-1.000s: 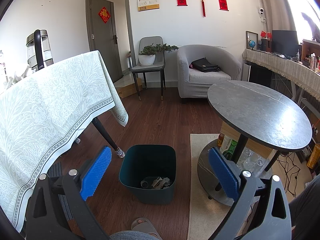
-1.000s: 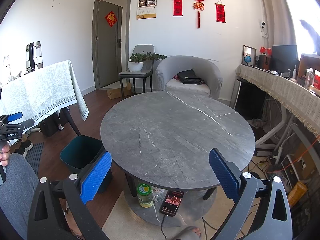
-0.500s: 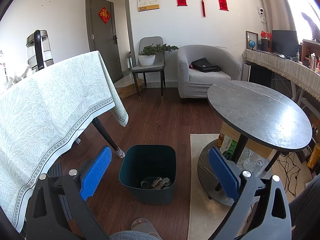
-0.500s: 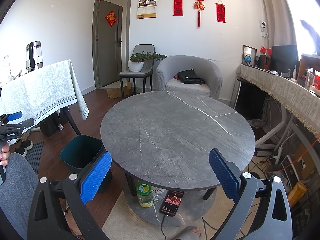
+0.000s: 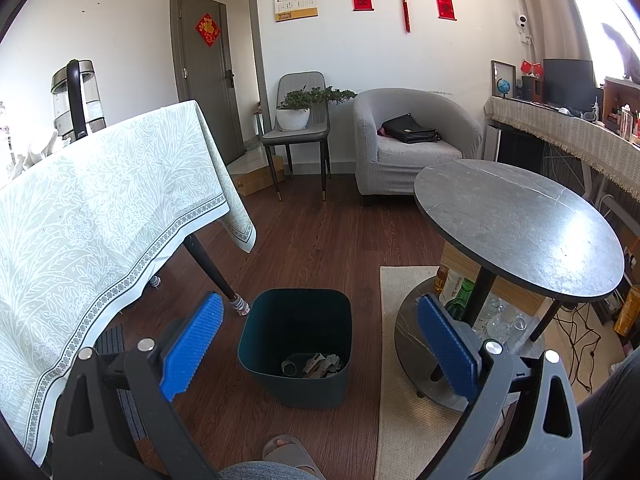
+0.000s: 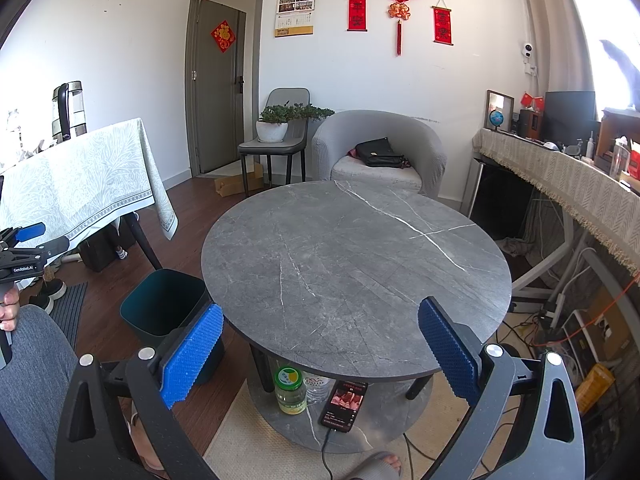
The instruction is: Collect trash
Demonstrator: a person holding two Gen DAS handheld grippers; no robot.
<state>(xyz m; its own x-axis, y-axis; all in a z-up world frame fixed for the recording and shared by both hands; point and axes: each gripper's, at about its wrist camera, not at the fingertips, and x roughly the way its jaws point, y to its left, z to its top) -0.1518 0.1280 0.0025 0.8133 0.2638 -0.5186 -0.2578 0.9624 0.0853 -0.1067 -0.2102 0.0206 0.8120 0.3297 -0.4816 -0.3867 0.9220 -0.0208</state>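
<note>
A dark teal trash bin (image 5: pixel 296 336) stands on the wood floor with several grey scraps of trash (image 5: pixel 316 364) at its bottom. My left gripper (image 5: pixel 320 344) hangs open above and in front of the bin, nothing between its blue pads (image 5: pixel 192 344). In the right wrist view the same bin (image 6: pixel 164 304) stands left of the round grey table (image 6: pixel 356 264), whose top is bare. My right gripper (image 6: pixel 320 352) is open over the table's near edge and holds nothing. The left gripper (image 6: pixel 24 248) also shows at the far left, held by a hand.
A table with a pale green cloth (image 5: pixel 92 220) and a kettle (image 5: pixel 76 96) stands on the left. Bottles (image 5: pixel 460 292) sit on the round table's lower shelf, with a jar (image 6: pixel 290 388) and a phone (image 6: pixel 344 400). An armchair (image 5: pixel 412 140), a chair (image 5: pixel 296 132) and a foot in a slipper (image 5: pixel 288 452) are in view.
</note>
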